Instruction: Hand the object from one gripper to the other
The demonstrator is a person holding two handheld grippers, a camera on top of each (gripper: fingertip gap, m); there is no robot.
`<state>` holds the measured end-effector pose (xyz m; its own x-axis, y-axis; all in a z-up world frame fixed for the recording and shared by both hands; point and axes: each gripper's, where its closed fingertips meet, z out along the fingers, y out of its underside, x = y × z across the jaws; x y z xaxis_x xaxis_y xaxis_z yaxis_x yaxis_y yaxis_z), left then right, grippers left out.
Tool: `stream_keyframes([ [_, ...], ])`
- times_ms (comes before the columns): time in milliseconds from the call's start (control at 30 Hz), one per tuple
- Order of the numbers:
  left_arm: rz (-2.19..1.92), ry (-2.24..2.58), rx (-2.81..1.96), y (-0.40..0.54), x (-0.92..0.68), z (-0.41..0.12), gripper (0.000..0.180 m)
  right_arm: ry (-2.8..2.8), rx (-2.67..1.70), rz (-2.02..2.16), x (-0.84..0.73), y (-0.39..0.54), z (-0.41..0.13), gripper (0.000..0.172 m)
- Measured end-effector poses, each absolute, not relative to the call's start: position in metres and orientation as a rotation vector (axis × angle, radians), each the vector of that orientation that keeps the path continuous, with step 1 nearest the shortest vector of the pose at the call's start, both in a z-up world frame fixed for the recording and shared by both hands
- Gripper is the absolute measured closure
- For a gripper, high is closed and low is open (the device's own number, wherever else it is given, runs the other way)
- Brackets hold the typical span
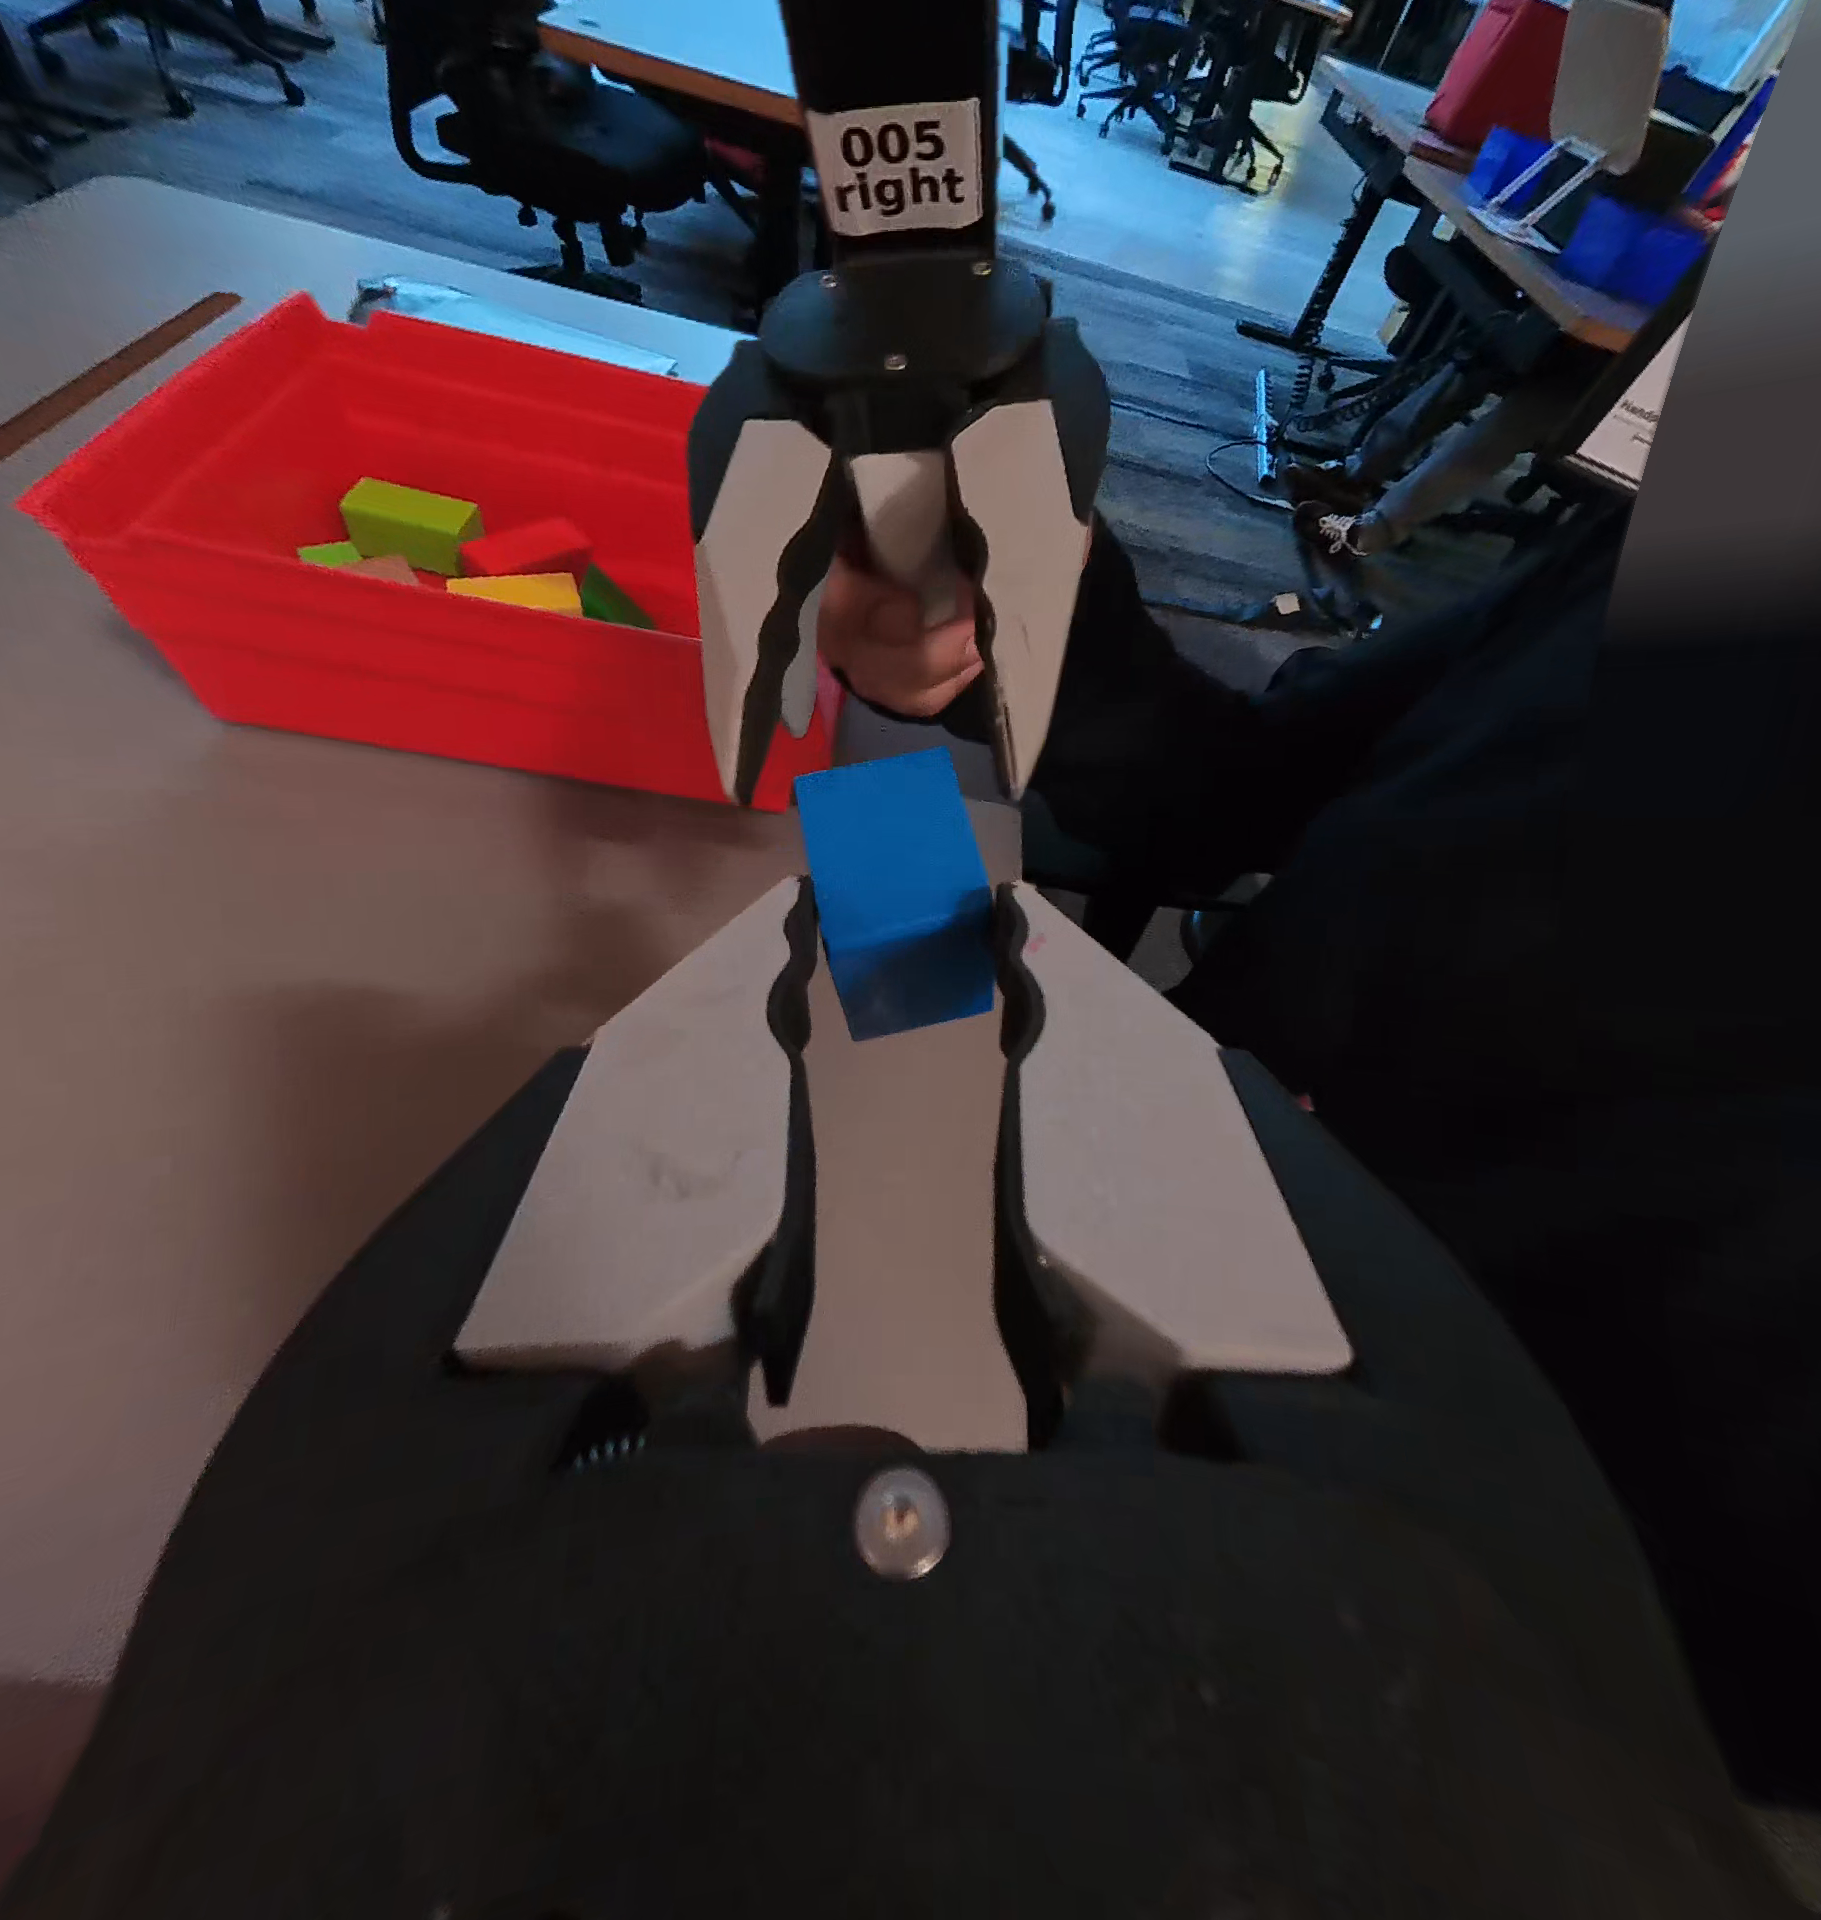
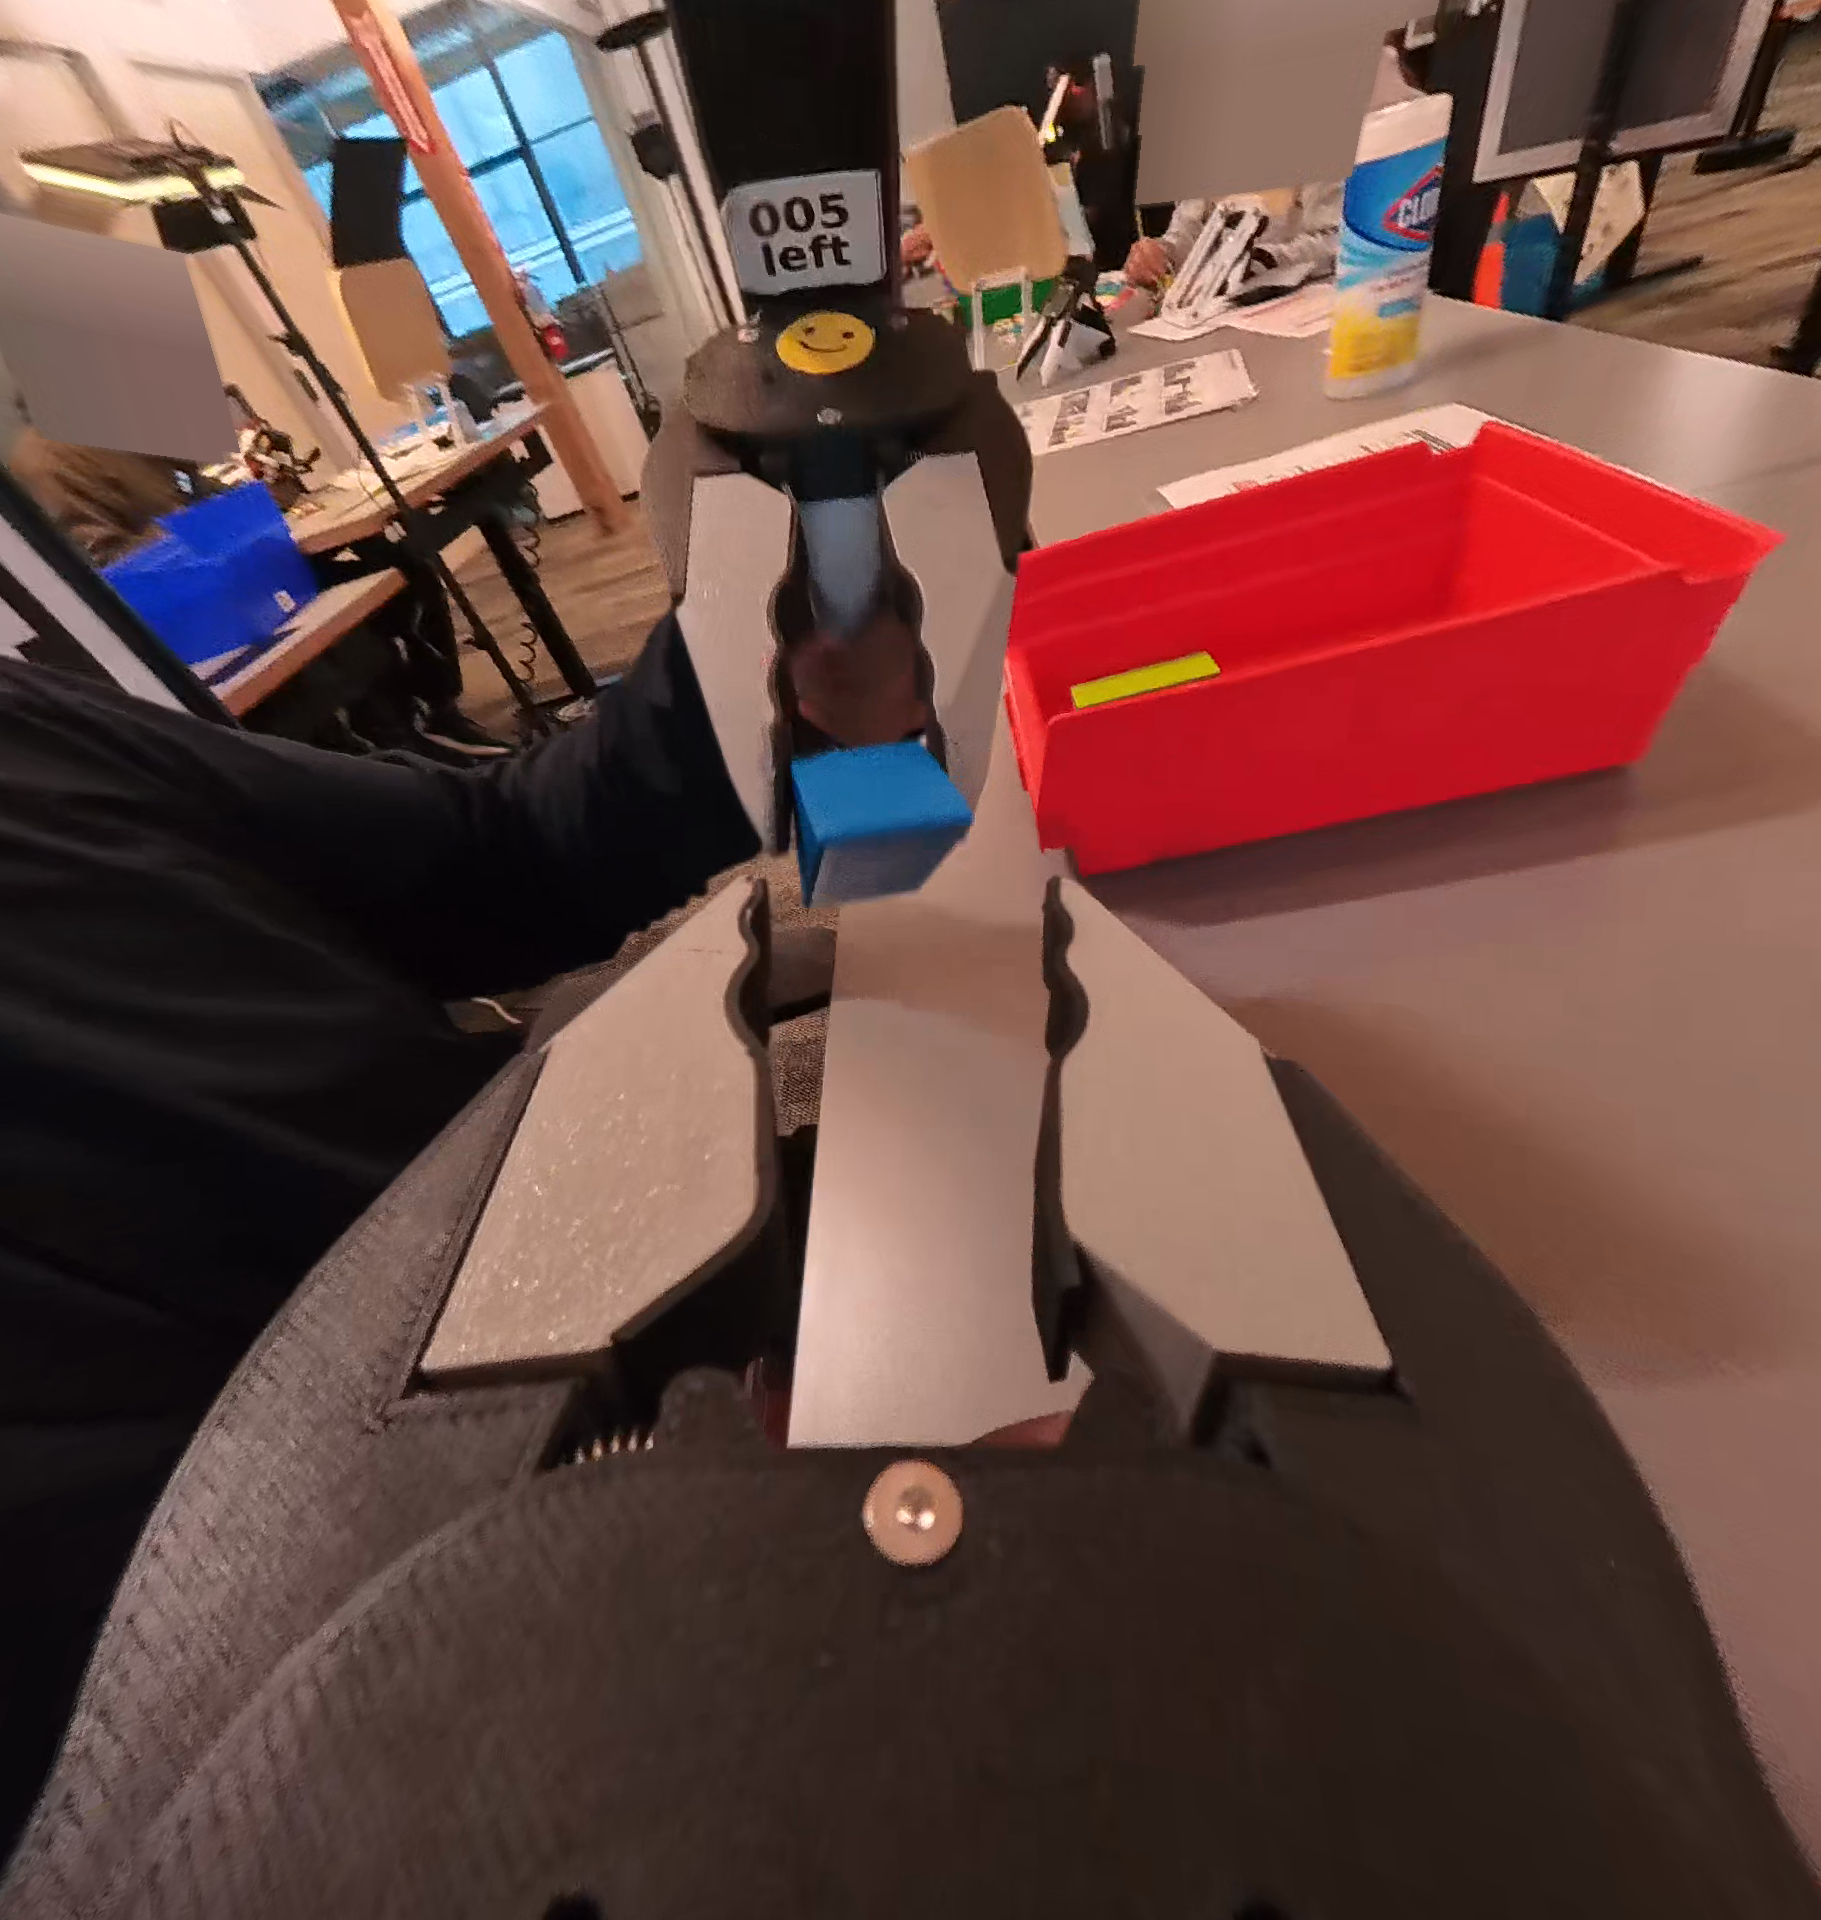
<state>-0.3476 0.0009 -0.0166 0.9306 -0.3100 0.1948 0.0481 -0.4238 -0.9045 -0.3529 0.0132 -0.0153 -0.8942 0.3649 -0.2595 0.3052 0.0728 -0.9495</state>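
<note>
Closest in the left wrist view: left gripper, both black wavy pads clamped against the sides of a blue block. Block a plain matte rectangular solid, bright blue on top, darker and shadowed on its near end, tilted slightly and sticking out forward past the fingertips.

Just beyond the block's far end: right gripper pointing back toward the camera, jaws spread wider than the block, one tip to either side of the far end, pads apart from it. Behind those fingers, a hand on the handle and a dark sleeve trailing off to the right.

From the right wrist view, same scene reversed: right gripper gaping, nothing between its pads; blue block just ahead of and slightly left of its tips, lodged in the left gripper, pale end face toward the camera.

Left of the grippers in the left wrist view, resting on the grey table: red bin holding green, red and yellow blocks. Bin corner partly covered by the right gripper's finger.

Farther off: office chairs, desks, cables on the floor. In the right wrist view, papers and a wipes canister on the table beyond the bin.
</note>
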Motion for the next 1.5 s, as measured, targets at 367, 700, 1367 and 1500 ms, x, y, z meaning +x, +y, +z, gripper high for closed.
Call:
stream_keyframes([
  [367,-0.459,0.227,-1.990,0.015,-0.333,-0.022,0.151,-2.294,-0.606,1.967,-0.344,0.006,-0.016,0.140],
  [700,-0.476,0.198,-1.955,0.011,-0.333,-0.021,0.151,-2.305,-0.630,2.055,-0.343,0.003,-0.015,0.140],
  [1367,-0.426,0.314,-2.119,0.019,-0.318,-0.038,0.152,-2.507,-0.591,1.898,-0.324,0.015,-0.034,0.142],
  [1500,-0.418,0.282,-2.111,0.018,-0.322,-0.037,0.152,-2.480,-0.585,1.872,-0.328,0.014,-0.033,0.142],
])
